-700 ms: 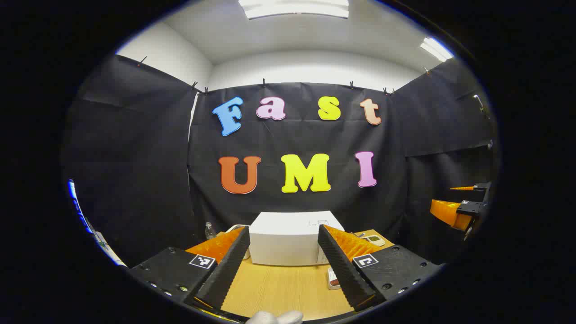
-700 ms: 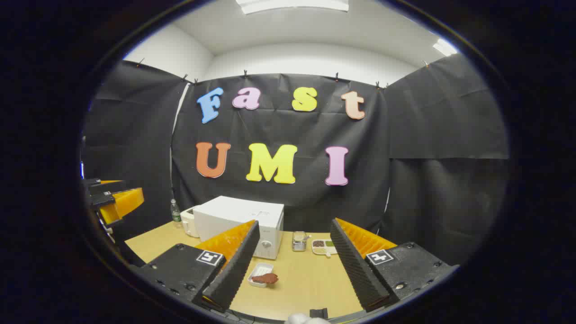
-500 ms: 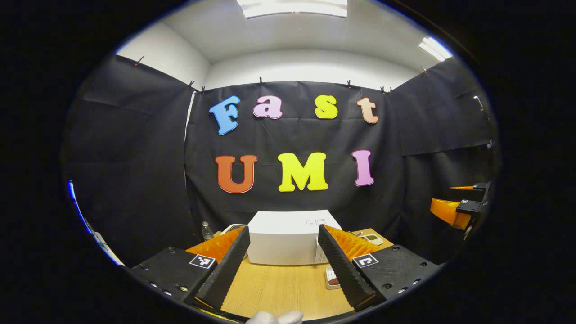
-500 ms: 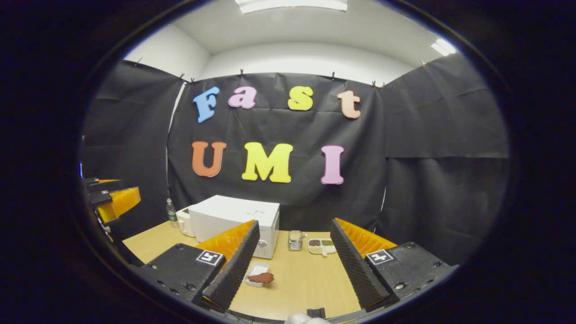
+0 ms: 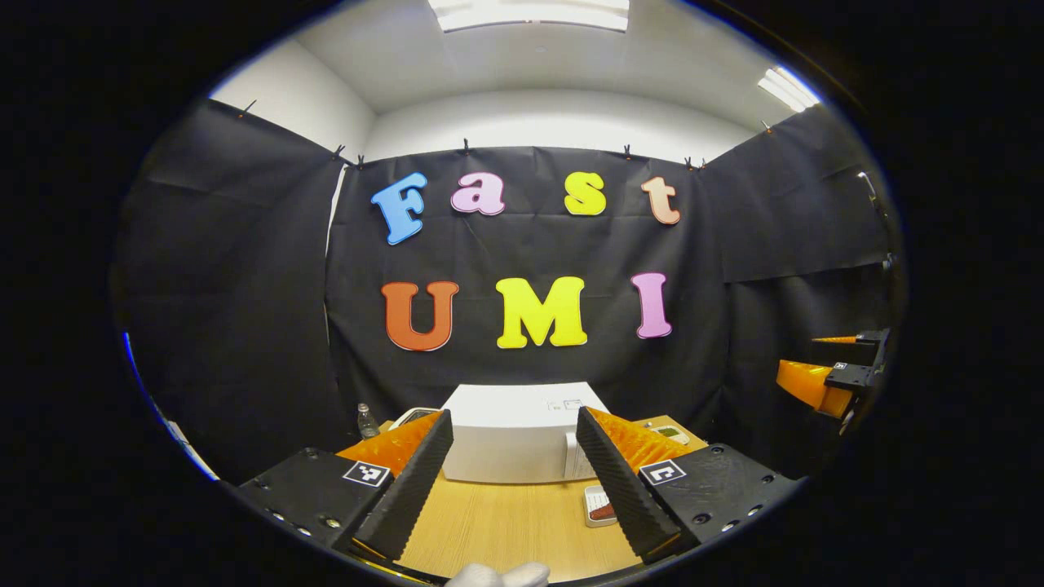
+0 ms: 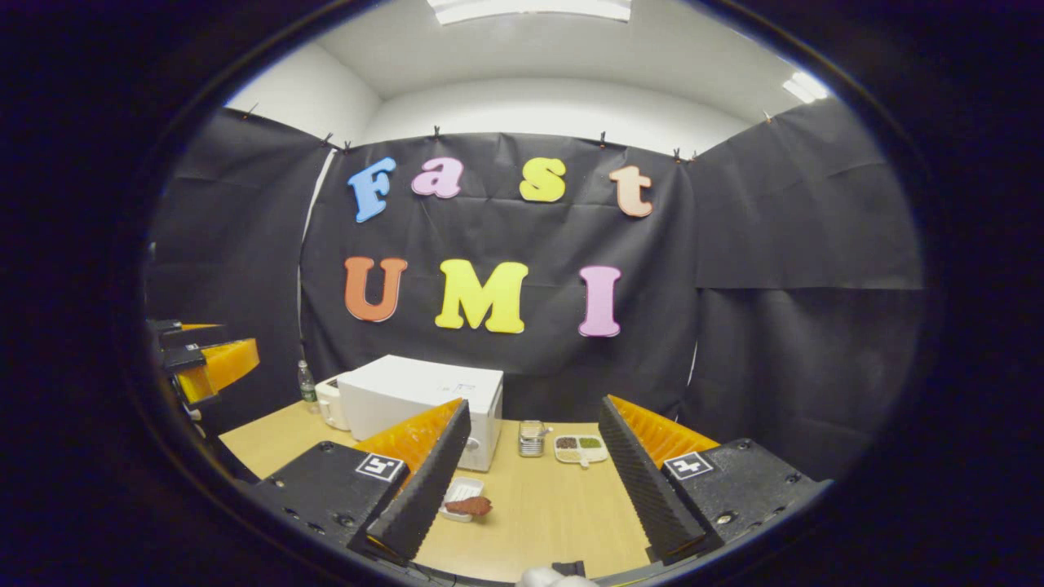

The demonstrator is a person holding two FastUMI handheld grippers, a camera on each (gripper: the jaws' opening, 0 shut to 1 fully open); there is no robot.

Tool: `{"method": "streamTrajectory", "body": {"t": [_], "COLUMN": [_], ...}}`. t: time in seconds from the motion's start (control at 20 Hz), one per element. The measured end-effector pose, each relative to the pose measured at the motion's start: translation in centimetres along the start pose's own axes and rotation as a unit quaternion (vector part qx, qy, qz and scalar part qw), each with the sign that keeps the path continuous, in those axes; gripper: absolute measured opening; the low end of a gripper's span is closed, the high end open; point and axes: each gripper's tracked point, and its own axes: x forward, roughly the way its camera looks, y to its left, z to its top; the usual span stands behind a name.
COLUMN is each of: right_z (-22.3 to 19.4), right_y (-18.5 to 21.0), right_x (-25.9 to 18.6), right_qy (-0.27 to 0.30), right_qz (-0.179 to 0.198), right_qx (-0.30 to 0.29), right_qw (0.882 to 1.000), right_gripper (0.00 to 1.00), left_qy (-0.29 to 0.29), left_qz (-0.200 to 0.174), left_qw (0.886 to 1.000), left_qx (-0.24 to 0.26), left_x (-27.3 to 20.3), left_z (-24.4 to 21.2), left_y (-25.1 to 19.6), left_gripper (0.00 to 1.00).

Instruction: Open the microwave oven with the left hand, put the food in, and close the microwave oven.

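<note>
Since the earlier frames both cameras have drifted slightly, so the white box-shaped microwave oven (image 5: 522,432) sits a touch lower and more to the left between the fingers, while nothing on the table has been touched. The left gripper (image 5: 510,477) hangs with its black ribbed fingers spread wide and empty, the microwave oven straight ahead of it and well apart. The right gripper (image 6: 530,477) is likewise spread wide and holds nothing. Just in front of the microwave oven's right corner lies the small white rectangular tray with a reddish-brown piece of food (image 6: 465,504) on it, resting on the light wooden table (image 6: 555,505). The tray looks light and stiff, the food soft and likely to slide, so a level pinch on the tray's short rim seems safest. The door looks rigid and hinged; its handle cannot be made out, though the edge beside the round knobs (image 6: 471,444) seems the likely place. Right of the microwave oven stand a small metal rack (image 6: 532,438) and a white divided dish (image 6: 581,447).
</note>
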Motion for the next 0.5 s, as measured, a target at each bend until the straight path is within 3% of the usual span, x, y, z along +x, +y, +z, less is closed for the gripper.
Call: {"method": "streamTrajectory", "body": {"t": [0.1, 0.15, 0.25, 0.3, 0.5], "right_z": [-0.1, -0.1, -0.1, 0.0, -0.4], "right_y": [0.2, 0.1, 0.0, -0.2, -1.1], "right_x": [0.1, 0.1, 0.3, 0.3, 0.9], "right_qy": [0.001, 0.002, 0.002, 0.001, 0.005], "right_qz": [0.001, 0.002, 0.001, 0.001, -0.004], "right_qx": [-0.001, -0.002, -0.001, -0.001, 0.001], "right_qw": [1.0, 1.0, 1.0, 1.0, 1.0], "right_gripper": [1.0, 0.91, 0.91, 1.0, 1.0], "left_qy": [0.004, 0.005, 0.002, 0.001, 0.002], "left_qz": [0.0, 0.0, 0.004, 0.005, 0.003], "left_qw": [1.0, 1.0, 1.0, 1.0, 1.0], "left_qx": [-0.003, -0.002, 0.004, 0.006, 0.006], "left_x": [0.3, 0.3, 0.6, 0.9, 3.1], "left_z": [-0.2, -0.3, -0.4, -0.6, -2.7], "left_y": [0.1, 0.2, 0.5, 0.6, -0.1], "left_gripper": [0.95, 0.95, 0.95, 0.95, 0.95]}}
